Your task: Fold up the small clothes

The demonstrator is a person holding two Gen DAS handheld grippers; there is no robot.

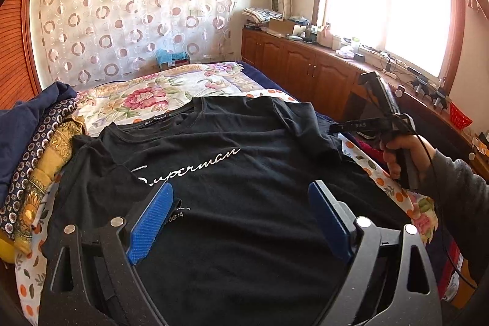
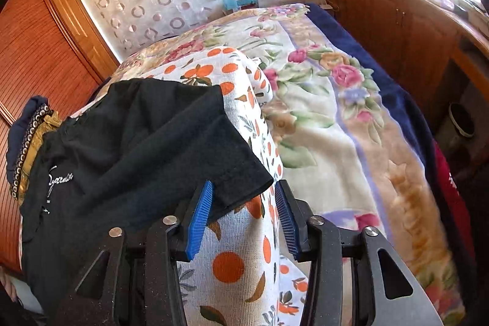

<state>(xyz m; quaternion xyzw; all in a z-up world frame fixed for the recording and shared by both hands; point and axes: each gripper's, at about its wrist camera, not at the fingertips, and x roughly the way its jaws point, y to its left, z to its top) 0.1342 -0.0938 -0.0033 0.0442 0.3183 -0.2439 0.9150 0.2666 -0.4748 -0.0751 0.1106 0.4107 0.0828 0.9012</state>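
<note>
A black T-shirt [image 1: 244, 173] with white "Superman" script lies face up and spread out on the bed, collar toward the far end. My left gripper [image 1: 241, 187] hovers over the shirt's lower front, jaws wide open with nothing between them. In the right wrist view my right gripper [image 2: 244, 185] is at the shirt's right sleeve [image 2: 171, 136]. Its jaws stand partly apart, and the sleeve's hem corner lies in the gap near the left pad [image 2: 200, 219], not pinched. In the left wrist view a hand [image 1: 403, 155] holds that gripper at the shirt's right edge.
A pile of clothes [image 1: 30, 148], navy and patterned, sits at the shirt's left. Under the shirt lies an orange-print cloth [image 2: 232, 265] on a floral blanket [image 2: 321, 112]. Wooden cabinets [image 1: 305, 66] with clutter on top run along the right, below a bright window.
</note>
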